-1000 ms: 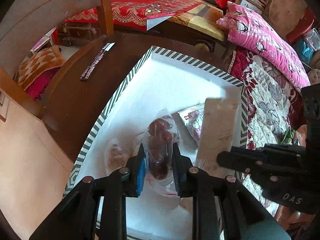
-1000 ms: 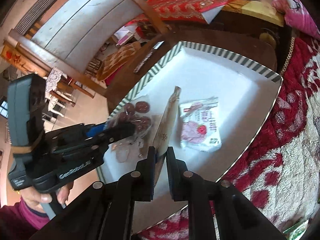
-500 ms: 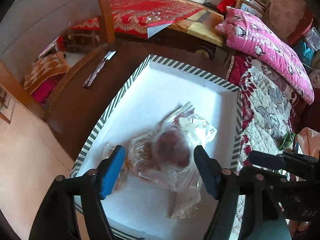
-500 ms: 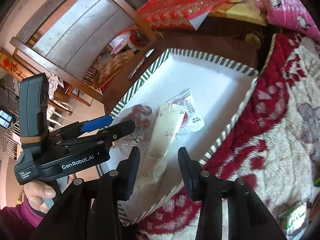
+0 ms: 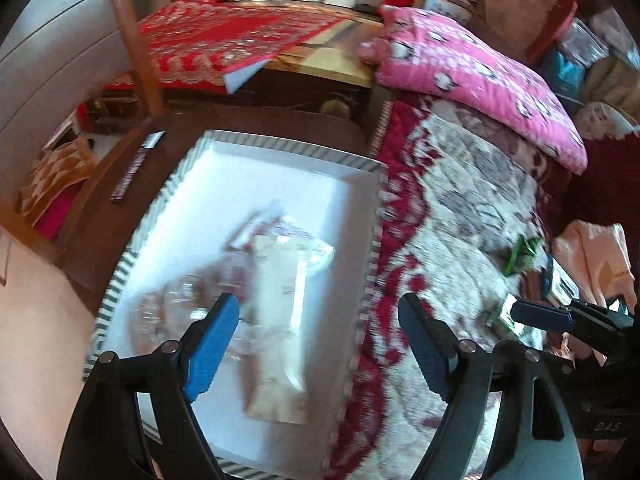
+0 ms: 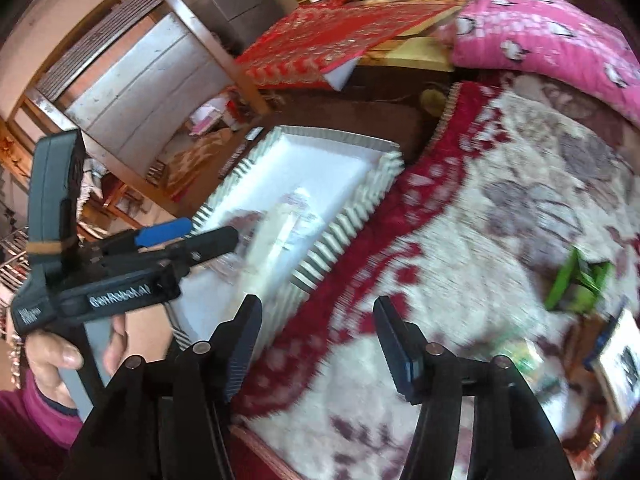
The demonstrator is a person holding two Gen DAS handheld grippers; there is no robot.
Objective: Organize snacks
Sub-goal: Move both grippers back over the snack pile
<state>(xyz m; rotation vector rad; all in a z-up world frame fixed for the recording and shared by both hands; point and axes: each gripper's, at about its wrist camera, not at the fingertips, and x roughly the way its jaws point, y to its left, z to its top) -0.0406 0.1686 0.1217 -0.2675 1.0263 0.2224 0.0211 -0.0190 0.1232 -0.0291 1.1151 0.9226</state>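
I had both grippers loose at that moment. The left gripper (image 5: 320, 344), black with blue pads, had just been opening and its jaws stood wide apart with nothing pinched between them; below the gap I saw the near right edge of the white rectangular tray with a striped grey-and-white rim (image 5: 372, 216) and the red and cream patterned blanket (image 5: 452, 208) beside it. The right gripper (image 6: 318, 344), all black, had likewise just been opening, and its jaws were spread and empty over the blanket, just beside the tray's near corner.

The snacks lay inside the tray, toward its near end: a long pale paper packet (image 5: 280, 320) on top, a clear plastic bag of dark red fruit (image 5: 188, 300) just to its left, and a white and pink sachet (image 5: 296, 236) poking out from under the packet's far end (all badly smeared by motion blur, so I could not read any printing). In the right wrist view the person's hand (image 6: 52, 356), in a magenta sleeve, gripped the left gripper's handle beside the tray. A crumpled green wrapper (image 6: 576, 280) sat on the blanket, well apart from the tray.
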